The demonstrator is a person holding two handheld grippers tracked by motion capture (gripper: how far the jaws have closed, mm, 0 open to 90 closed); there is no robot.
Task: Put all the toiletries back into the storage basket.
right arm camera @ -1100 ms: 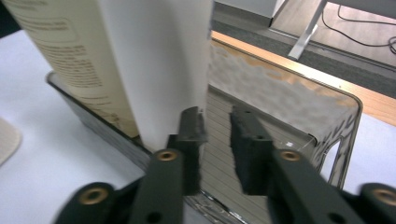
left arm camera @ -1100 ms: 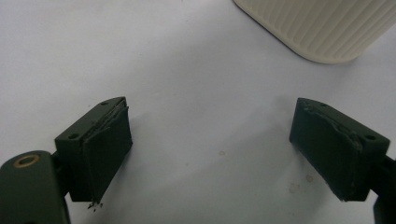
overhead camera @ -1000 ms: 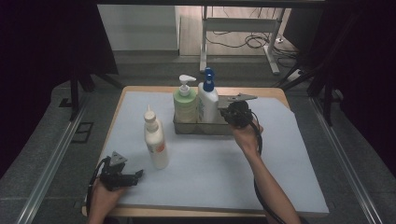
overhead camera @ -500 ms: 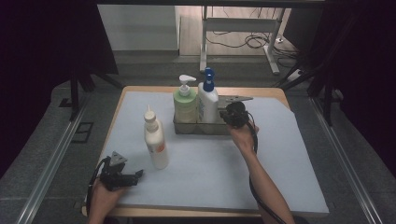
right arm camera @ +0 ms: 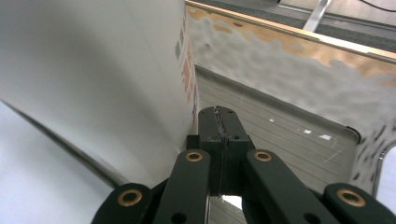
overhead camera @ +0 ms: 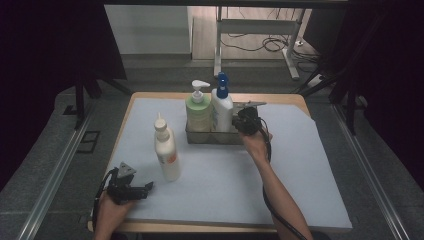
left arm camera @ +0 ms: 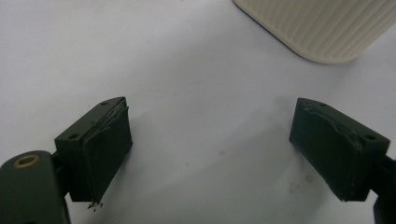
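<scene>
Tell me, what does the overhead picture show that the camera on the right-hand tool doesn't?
The high view alone takes in the green bottle, the loose white bottle, the left gripper and the whole table. The right gripper view alone shows the right gripper with jaws pressed together, and the tray's ridged floor. Both share the blue-capped bottle and the tray.

Your right gripper [overhead camera: 248, 121] sits at the right end of the metal tray [overhead camera: 200, 137], its jaws pointing into it just beside the white bottle with the blue pump [overhead camera: 222, 107]. Beyond that bottle from those jaws stands the green pump bottle [overhead camera: 198, 110]. Your left gripper [overhead camera: 131, 187] rests low on the pale surface [overhead camera: 300, 175], jaws pointing right, with the upright cream bottle [overhead camera: 166, 148] just beyond and above them.
</scene>
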